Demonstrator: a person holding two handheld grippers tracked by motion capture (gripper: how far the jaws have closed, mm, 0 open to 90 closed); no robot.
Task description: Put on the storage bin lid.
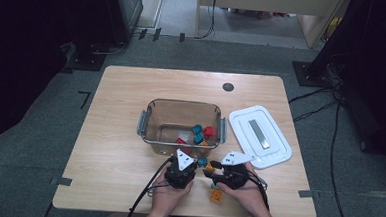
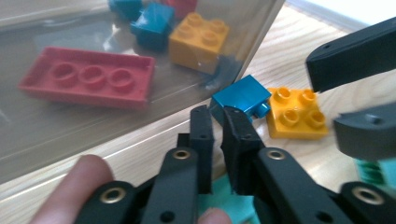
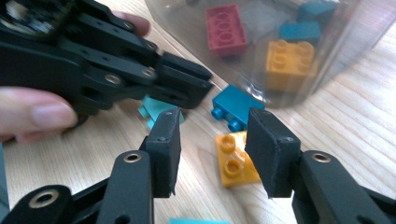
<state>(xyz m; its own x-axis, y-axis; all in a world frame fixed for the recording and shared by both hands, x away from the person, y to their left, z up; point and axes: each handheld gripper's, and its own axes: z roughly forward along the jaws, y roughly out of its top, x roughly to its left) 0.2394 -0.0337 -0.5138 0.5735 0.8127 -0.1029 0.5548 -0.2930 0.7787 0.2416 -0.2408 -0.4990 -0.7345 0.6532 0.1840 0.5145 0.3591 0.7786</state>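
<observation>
My left gripper (image 2: 217,114) is shut with nothing between its jaws, and it points at a dark teal brick (image 2: 240,95) lying on the wood just outside the clear container (image 2: 70,130). Beside that brick lies an orange four-stud brick (image 2: 296,112). My right gripper (image 3: 215,130) stands open over this orange brick (image 3: 231,161), pads apart from it, with the teal brick (image 3: 236,105) just beyond. In the high view both grippers, left (image 1: 190,164) and right (image 1: 210,168), sit close together at the container's front wall.
The container (image 1: 183,104) holds a flat red brick (image 2: 88,79), an orange brick (image 2: 198,39) and teal ones. Its white lid (image 1: 279,150) lies to the right. A light teal brick (image 3: 156,107) lies under the left gripper; another orange brick (image 1: 216,195) lies near the front edge.
</observation>
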